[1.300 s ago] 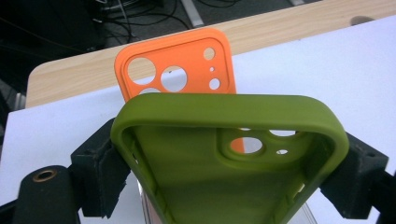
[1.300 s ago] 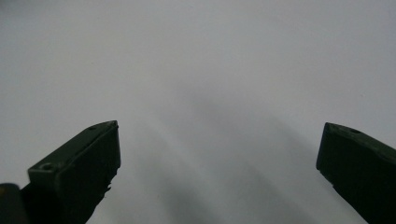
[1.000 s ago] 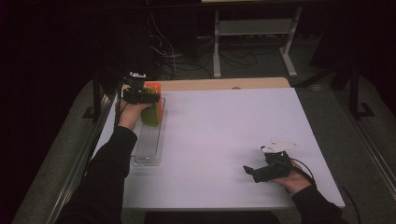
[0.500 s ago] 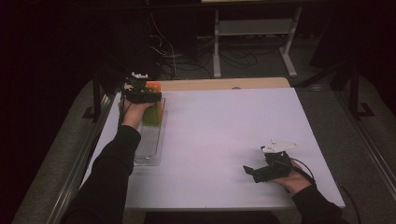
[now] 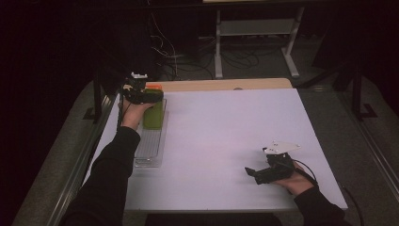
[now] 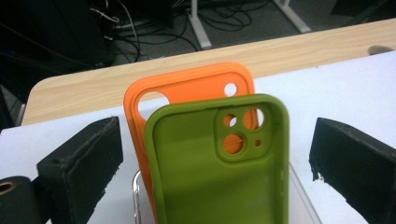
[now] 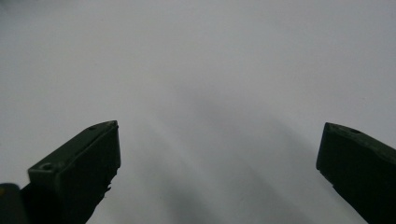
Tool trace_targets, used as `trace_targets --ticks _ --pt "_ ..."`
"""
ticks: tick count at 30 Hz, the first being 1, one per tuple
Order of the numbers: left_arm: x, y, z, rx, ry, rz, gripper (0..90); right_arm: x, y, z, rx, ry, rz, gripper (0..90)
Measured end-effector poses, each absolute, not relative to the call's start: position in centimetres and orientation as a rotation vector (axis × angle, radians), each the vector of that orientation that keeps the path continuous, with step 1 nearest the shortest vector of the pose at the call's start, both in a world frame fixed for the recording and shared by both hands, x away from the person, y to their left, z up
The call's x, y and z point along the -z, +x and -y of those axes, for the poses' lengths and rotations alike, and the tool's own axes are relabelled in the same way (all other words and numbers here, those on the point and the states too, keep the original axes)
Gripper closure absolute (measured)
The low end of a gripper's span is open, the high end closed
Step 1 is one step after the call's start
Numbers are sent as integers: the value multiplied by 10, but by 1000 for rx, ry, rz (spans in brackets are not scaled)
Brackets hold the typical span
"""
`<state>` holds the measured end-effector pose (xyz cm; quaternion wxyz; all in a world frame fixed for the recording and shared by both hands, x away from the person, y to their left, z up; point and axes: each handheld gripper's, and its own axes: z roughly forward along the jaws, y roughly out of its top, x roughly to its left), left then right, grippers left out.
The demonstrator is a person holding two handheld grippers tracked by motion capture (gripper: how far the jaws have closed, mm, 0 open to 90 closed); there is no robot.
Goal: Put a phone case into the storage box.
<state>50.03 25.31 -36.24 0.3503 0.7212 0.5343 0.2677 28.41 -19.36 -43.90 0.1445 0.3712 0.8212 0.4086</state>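
Your left gripper (image 6: 212,154) has just been opening and now stands wide either side of the green phone case (image 6: 219,163), upright in the clear rack (image 5: 150,146) at ten o'clock on the worktop (image 5: 226,136), against the orange case (image 6: 187,88). Back straight out without nudging it; your right gripper (image 7: 219,154) waits wide, empty

two phone cases (image 6: 219,163), one clear rack (image 5: 149,150)
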Motion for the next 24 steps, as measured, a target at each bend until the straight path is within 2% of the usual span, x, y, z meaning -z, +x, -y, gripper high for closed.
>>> trace_targets --ticks 14,24 --pt "340 481 -261 -591 1881 -1247 25 439 283 192 -1180 1079 -2371 0" --pt "326 452 -261 -508 1906 -1101 25 439 284 192 -1177 1073 -2371 0"
